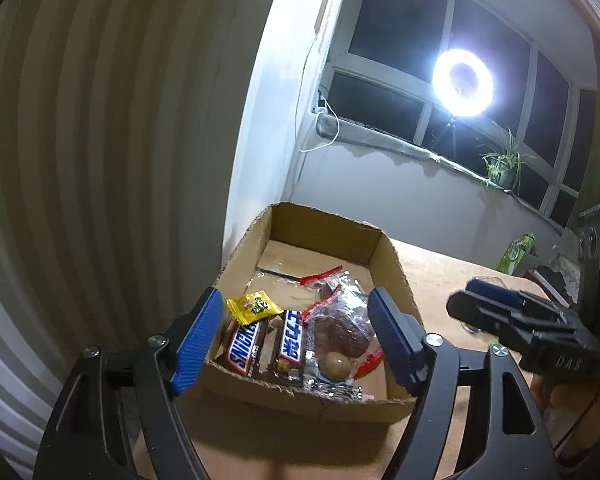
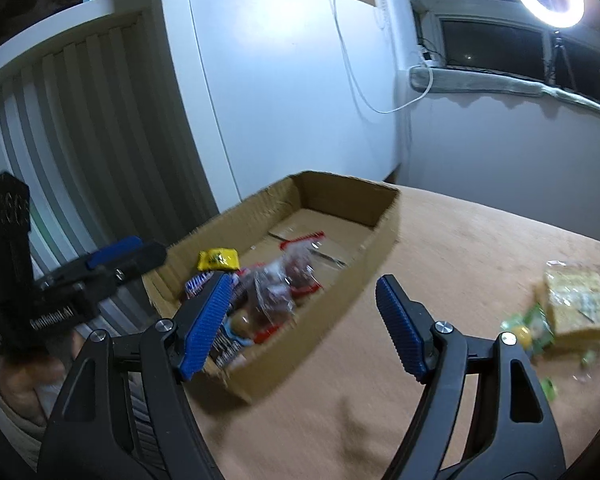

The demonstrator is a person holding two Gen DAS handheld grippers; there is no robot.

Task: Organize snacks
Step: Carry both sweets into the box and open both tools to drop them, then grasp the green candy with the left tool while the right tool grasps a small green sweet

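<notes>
The left gripper (image 1: 296,340) hangs with fingers spread wide and empty over a cardboard box (image 1: 392,256) holding 2 Snickers bars (image 1: 246,346), a yellow candy (image 1: 254,306) and clear red-edged packets (image 1: 340,320). The right gripper (image 2: 304,326), equally wide and empty, hovers beside the box above a tan table (image 2: 460,248), where yellow and green snacks (image 2: 576,300) lie well apart.

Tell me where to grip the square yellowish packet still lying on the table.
Grip the yellowish packet across its two side edges, coming from above. It lies flat on the table clear of the box, and green wrappers crowd its near-left corner.
</notes>
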